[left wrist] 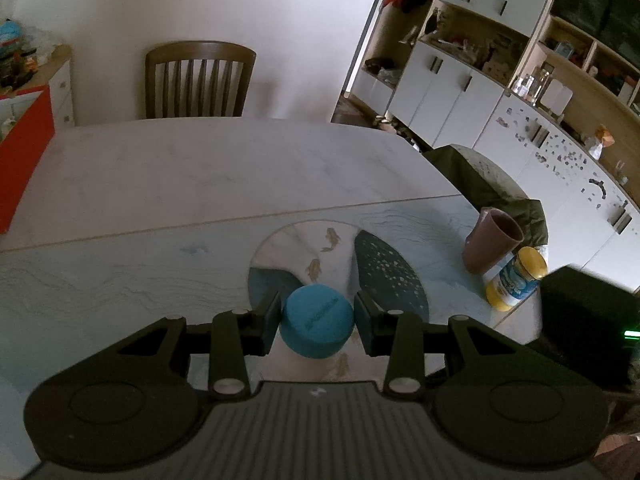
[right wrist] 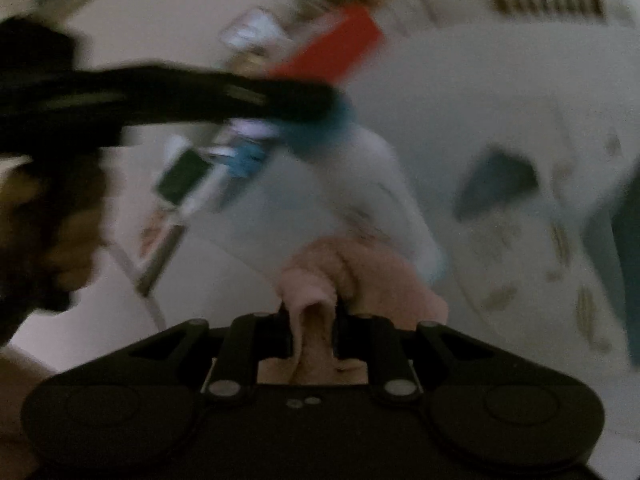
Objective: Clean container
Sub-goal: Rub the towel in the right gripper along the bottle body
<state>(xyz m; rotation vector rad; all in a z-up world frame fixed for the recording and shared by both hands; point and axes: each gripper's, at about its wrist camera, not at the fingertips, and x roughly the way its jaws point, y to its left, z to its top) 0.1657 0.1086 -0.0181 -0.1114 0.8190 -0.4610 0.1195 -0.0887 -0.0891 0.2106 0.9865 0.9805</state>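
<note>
Looking through the left wrist camera, I see my left gripper [left wrist: 317, 322] clamped on the blue cap [left wrist: 317, 322] of the container, one finger pressed to each side of it. The cap sits above a round placemat [left wrist: 384, 272] printed with fish, on a pale table [left wrist: 200, 176]. Off to the right of the mat a brown cup [left wrist: 492, 240] stands near the table edge, and a yellow-capped jar [left wrist: 516, 278] sits just beside it, leaning against it or close to it. A wooden chair [left wrist: 200, 80] is pushed in at the far side of the table, a red box [left wrist: 24, 148] shows at the left edge, and white cabinets [left wrist: 460, 92] fill the right background.

Through the right wrist camera everything is smeared by motion. My right gripper [right wrist: 313, 332] is pinched tight on a pink cloth [right wrist: 352, 276], which bunches up ahead of the fingers and hangs down between them. Above and left, the left gripper [right wrist: 312, 100] reaches in as a dark bar with the blue cap [right wrist: 324, 128] at its tip. Below the cap hangs the container [right wrist: 372, 192], pale and see-through as far as I can make out in the blur, slanting down toward the cloth. I cannot tell whether cloth and container touch. The fish mat [right wrist: 560, 220] lies to the right, and the red box [right wrist: 332, 52] sits behind.
</note>
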